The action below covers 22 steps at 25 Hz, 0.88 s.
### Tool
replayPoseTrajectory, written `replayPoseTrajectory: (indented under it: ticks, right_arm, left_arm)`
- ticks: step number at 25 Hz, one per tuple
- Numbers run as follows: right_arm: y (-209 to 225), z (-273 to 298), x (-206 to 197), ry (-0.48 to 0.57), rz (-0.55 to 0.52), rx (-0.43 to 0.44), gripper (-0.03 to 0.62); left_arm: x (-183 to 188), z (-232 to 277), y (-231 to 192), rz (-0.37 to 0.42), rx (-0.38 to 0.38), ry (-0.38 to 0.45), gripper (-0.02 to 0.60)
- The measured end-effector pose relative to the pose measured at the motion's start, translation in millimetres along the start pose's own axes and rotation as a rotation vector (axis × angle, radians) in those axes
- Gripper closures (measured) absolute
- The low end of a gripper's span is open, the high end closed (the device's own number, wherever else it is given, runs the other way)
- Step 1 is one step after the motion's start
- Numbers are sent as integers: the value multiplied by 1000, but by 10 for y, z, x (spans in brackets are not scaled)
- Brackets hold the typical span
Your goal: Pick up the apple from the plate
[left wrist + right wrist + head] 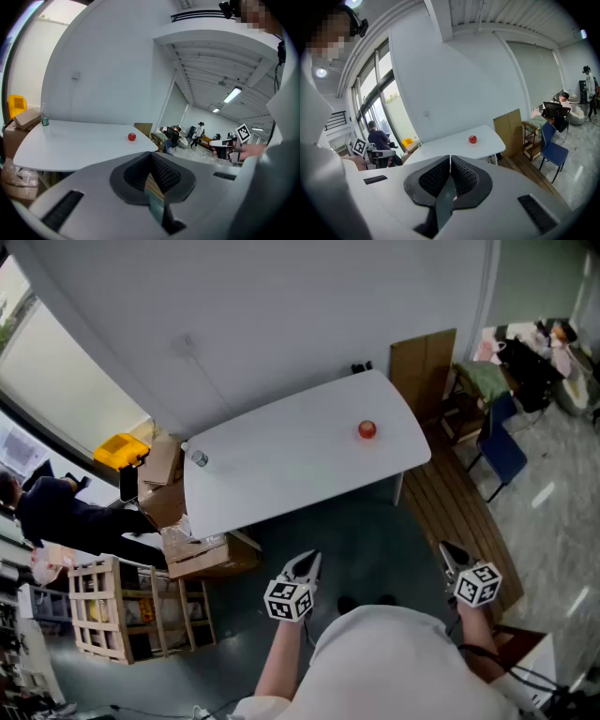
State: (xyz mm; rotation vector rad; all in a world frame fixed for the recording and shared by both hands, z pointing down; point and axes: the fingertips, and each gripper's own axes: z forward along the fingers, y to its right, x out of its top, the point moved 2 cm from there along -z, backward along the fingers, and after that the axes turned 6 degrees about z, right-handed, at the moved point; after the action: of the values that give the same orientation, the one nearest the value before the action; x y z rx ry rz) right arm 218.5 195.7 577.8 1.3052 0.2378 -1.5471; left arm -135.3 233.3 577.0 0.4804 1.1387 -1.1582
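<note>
Apple tiny; plate indiscernible.

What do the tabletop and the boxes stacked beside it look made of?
Tabletop: probably white laminate or painted board; smooth, even, faintly matte, no grain. Boxes: likely brown cardboard; dull tan faces, folded flaps.

Smooth matt table, glossy apple, cardboard boxes, bare wooden crate.
</note>
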Motion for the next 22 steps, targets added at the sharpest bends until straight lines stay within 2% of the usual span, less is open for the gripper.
replayPoseTrajectory:
  ticks: [13,22]
  right_arm:
    - [-38,60,9,-4,4,-12,557]
    - [-120,48,-2,2,59,-13,557]
  left_arm:
    - [16,53,-82,1,-13,-6,580]
    - [35,23,-182,1,-17,-8,580]
